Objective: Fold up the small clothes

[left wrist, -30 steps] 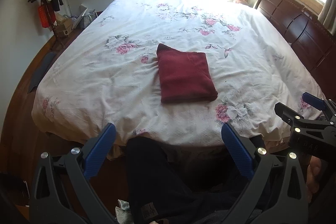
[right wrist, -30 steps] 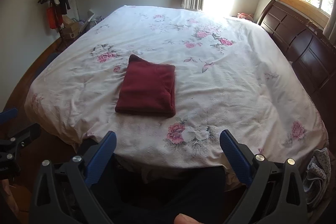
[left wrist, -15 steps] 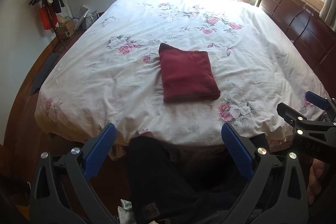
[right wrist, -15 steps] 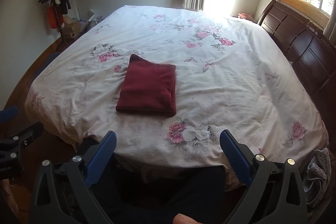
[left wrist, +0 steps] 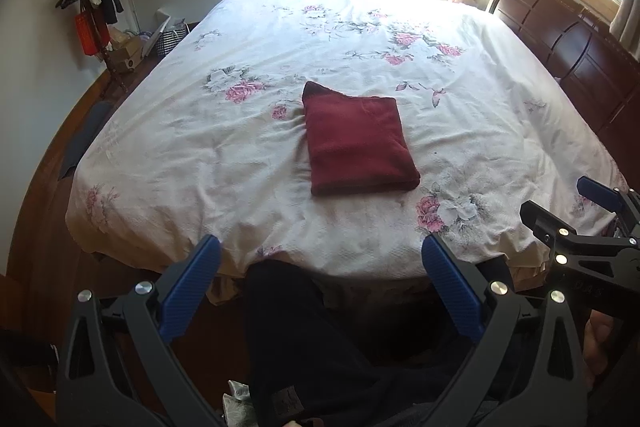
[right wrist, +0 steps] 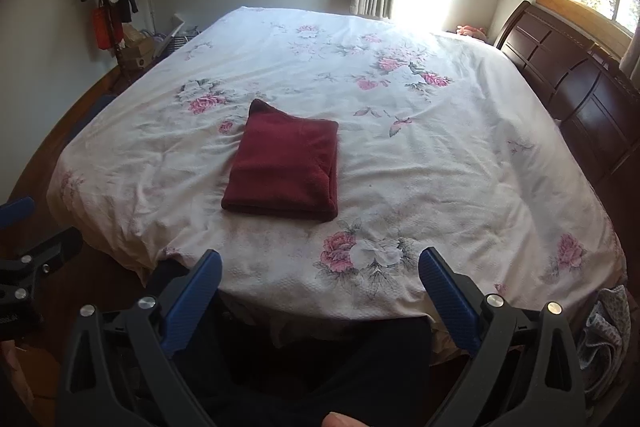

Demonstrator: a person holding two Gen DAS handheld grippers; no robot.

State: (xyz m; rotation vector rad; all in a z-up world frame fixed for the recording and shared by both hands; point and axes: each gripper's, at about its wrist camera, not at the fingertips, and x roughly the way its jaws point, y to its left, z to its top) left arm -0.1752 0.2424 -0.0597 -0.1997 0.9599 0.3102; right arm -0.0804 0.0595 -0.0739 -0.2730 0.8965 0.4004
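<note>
Folded red garment is left flat on the bed, ahead of both spread, empty hand-held grippers, evidently finished.

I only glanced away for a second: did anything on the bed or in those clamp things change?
Hardly anything. The left gripper drew back very slightly; nothing was taken hold of or let go. The folded red garment lies on the floral bedspread as before, and the right gripper is open and empty as it was.
</note>
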